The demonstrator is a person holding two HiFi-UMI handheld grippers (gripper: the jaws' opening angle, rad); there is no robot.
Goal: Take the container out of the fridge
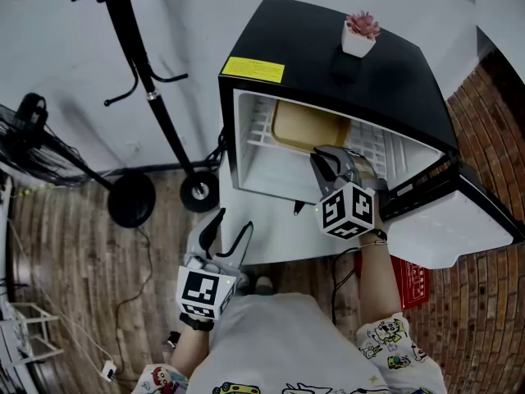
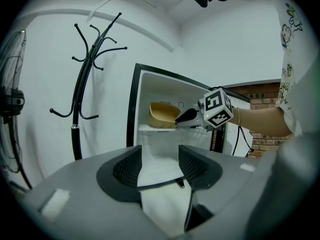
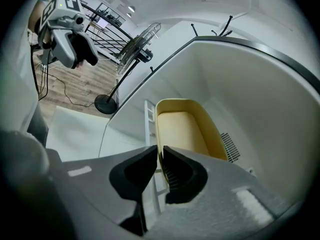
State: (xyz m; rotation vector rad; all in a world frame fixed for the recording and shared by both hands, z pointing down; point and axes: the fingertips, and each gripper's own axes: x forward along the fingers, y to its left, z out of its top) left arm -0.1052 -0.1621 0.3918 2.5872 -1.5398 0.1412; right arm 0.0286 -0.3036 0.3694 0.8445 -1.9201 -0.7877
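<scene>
Far left, a standing fan [image 1: 31, 125], then a black coat stand [image 1: 149, 89] on a round base, against the white wall. Left gripper [image 1: 233, 224] is low and near, in front of the fridge, jaws apart, nothing between them. Black mini fridge [image 1: 402, 89] sits right of the coat stand, a yellow sticker [image 1: 253, 70] on its top left corner and a small potted plant [image 1: 359, 34] on top. Its door [image 1: 459, 230] is swung open to the right. Inside, the tan container [image 1: 305, 126] sits on the white wire shelf [image 1: 257, 126], open side up. Right gripper [image 1: 328, 156] reaches into the fridge at the container's near right edge; its own view shows the jaws nearly together, pinching the container's near rim. A red object [image 1: 413, 279] lies on the brick-pattern floor under the door; can't tell what it is.
</scene>
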